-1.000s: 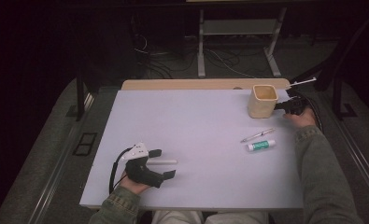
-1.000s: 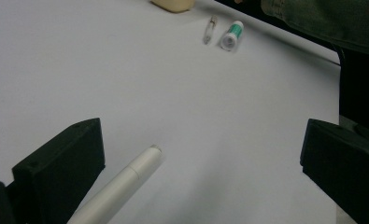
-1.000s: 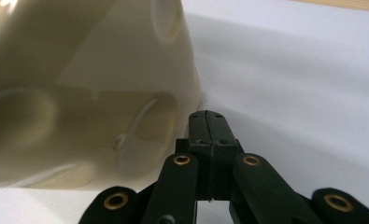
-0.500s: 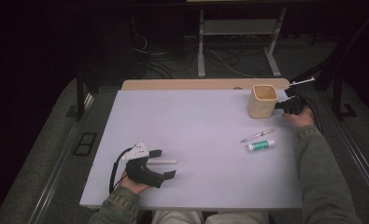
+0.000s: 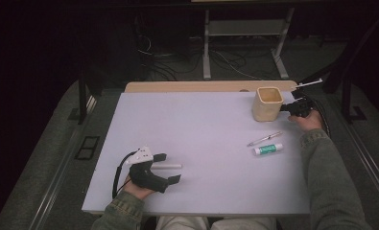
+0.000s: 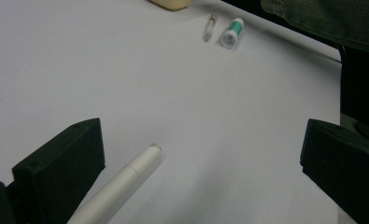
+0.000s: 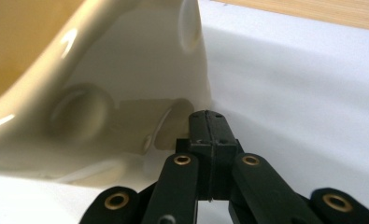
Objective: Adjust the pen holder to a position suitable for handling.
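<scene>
My left gripper lies open near the table's front left, held by a hand. A white marker lies flat between its jaws; in the left gripper view the marker rests close to the left jaw, touching neither, and the gripper stands wide. At the back right a cream square cup stands upright. My right gripper is beside the cup's right wall. In the right gripper view that gripper is shut with nothing in it, its tip right at the cup wall.
A thin silver pen and a green-and-white tube lie in front of the cup, also seen far off as pen and tube. The white tabletop ends in a wooden strip at the back.
</scene>
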{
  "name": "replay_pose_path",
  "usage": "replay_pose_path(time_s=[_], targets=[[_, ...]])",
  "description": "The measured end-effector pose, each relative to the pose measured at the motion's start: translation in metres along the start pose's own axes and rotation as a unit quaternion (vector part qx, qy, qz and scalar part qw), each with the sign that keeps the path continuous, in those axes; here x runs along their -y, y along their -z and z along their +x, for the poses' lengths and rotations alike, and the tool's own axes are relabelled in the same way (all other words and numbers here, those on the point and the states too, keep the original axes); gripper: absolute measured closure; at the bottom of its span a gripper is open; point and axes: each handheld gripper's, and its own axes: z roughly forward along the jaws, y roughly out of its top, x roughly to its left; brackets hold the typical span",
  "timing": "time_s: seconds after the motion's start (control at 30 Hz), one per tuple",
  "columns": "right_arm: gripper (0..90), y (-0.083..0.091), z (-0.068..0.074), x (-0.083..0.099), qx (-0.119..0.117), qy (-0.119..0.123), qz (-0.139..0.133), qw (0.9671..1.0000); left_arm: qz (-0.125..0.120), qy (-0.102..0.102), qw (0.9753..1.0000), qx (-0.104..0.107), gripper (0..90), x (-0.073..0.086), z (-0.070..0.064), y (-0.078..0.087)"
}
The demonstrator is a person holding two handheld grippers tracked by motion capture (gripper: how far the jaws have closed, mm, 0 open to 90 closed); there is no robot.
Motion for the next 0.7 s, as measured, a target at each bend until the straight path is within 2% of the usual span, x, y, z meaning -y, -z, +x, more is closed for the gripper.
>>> replay_pose_path(time_s=[0.2, 0.7], targets=[[89.7, -0.003, 0.006, -0.003, -0.002, 0.009, 0.005, 0.9999, -0.002, 0.0, 1.0, -0.001, 0.0, 0.0, 0.0, 0.0], [89.7, -0.015, 0.028, -0.012, -0.036, 0.048, 0.013, 0.9981, -0.002, -0.001, 1.0, 0.0, 0.0, 0.0, -0.001, 0.001]])
